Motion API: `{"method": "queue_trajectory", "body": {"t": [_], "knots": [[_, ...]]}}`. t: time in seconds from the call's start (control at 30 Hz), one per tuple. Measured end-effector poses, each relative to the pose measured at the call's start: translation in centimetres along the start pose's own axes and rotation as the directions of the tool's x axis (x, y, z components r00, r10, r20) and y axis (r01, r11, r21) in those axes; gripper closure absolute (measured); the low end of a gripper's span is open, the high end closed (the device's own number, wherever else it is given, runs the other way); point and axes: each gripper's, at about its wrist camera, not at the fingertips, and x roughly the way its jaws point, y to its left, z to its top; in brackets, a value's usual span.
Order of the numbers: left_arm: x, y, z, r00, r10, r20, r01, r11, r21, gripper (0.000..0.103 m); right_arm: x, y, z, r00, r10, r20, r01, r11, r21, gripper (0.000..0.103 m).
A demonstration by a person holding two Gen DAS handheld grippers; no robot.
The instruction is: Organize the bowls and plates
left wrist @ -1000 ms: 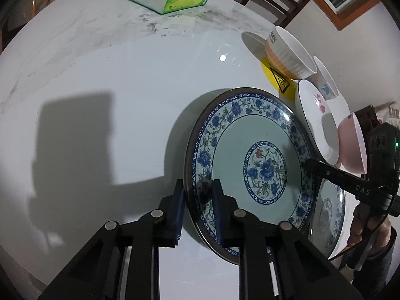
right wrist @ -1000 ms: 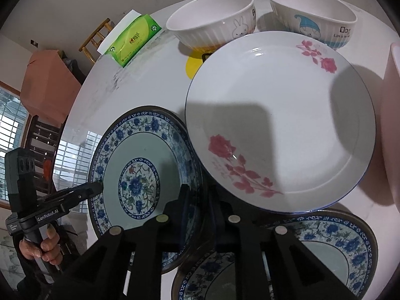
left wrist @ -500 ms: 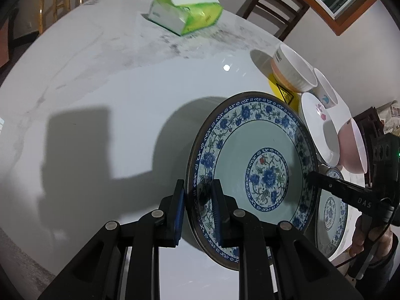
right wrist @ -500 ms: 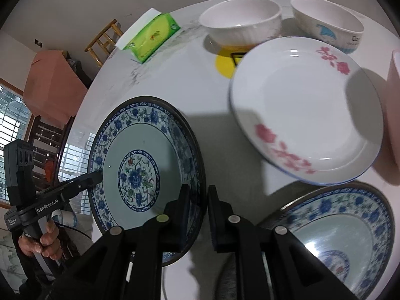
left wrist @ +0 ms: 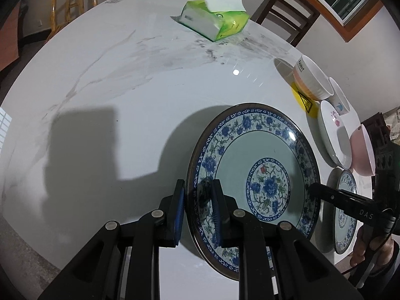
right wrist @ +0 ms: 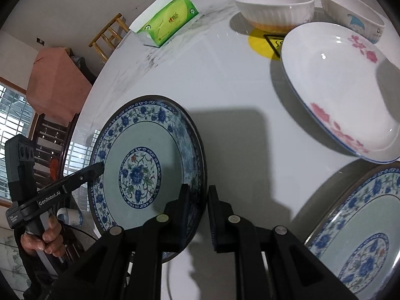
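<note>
Blue-and-white plate (left wrist: 255,182) pinched at opposite rims and carried clear of the marble table (left wrist: 125,100), tilted, with its shadow cast on the surface beneath. Left gripper (left wrist: 197,207) clamped on the rim in the lower centre of the left wrist view, one blue pad behind the rim and one on the patterned face. Right gripper (right wrist: 196,212) closed on the opposite rim, lower centre of the right wrist view; seen also as a black bar at the plate's right edge in the left view. Two grips probably chosen because the plate is wide, glossy and heavy for a single pinch at the edge.

Second blue-and-white plate (right wrist: 362,237) flat on the table in the lower right of the right view, likely the stacking partner. White rose plate (right wrist: 345,87) in the upper right, propped at a slant, apparently leaning on something unseen. Ribbed white bowl (right wrist: 272,7) at the top over a yellow sticker (right wrist: 262,42), with a second white bowl (right wrist: 350,12) beside it. Pink bowl (left wrist: 362,155) at the right edge of the left view only. Green tissue pack (left wrist: 215,20) near the top, well apart from the crockery.

Contact of the pads with the rim's underside hidden by the plate itself. Lower right plate cut off by the frame edge. Sticker symbol half covered. A hand (right wrist: 42,237) on the left gripper's handle at lower left, partly out of frame.
</note>
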Motion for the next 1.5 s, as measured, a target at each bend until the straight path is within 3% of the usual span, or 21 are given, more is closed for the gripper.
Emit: {"method": "queue_trajectory", "body": {"t": [0.63, 0.7, 0.77, 0.83, 1.03, 1.17, 1.5], "knots": [[1.4, 1.3, 0.8, 1.000, -0.026, 0.012, 0.026, 1.000, -0.015, 0.085, 0.7, 0.4, -0.3, 1.000, -0.021, 0.011, 0.021, 1.000, 0.002, 0.086], [1.6, 1.3, 0.9, 1.000, -0.021, 0.008, 0.021, 1.000, -0.015, 0.079, 0.7, 0.4, -0.4, 1.000, -0.024, 0.014, 0.024, 1.000, 0.000, 0.086], [1.4, 1.4, 0.9, 1.000, -0.023, 0.015, 0.024, 0.999, -0.024, 0.064, 0.5, 0.3, -0.4, 1.000, -0.026, 0.015, 0.026, 1.000, -0.002, 0.086], [1.1, 1.8, 1.0, 1.000, 0.002, 0.025, -0.001, 0.999, -0.038, 0.058, 0.2, 0.2, -0.4, 0.999, -0.036, 0.018, 0.036, 0.999, -0.002, 0.084], [-0.7, 2.2, 1.0, 0.997, 0.030, 0.073, -0.024, 0.996, -0.081, 0.057, -2.4, -0.9, -0.5, 0.998, -0.029, 0.057, 0.029, 1.000, 0.003, 0.083], [-2.0, 0.3, 0.4, 0.996, 0.011, 0.091, -0.007, 0.999, -0.046, 0.053, -5.0, -2.1, -1.5, 0.996, -0.023, 0.084, 0.023, 1.000, 0.003, 0.083], [-2.3, -9.6, -3.1, 0.987, -0.156, 0.045, 0.150, 0.983, 0.102, 0.048, -11.3, -6.8, -6.6, 0.990, -0.045, 0.135, 0.043, 0.999, 0.019, 0.083]]}}
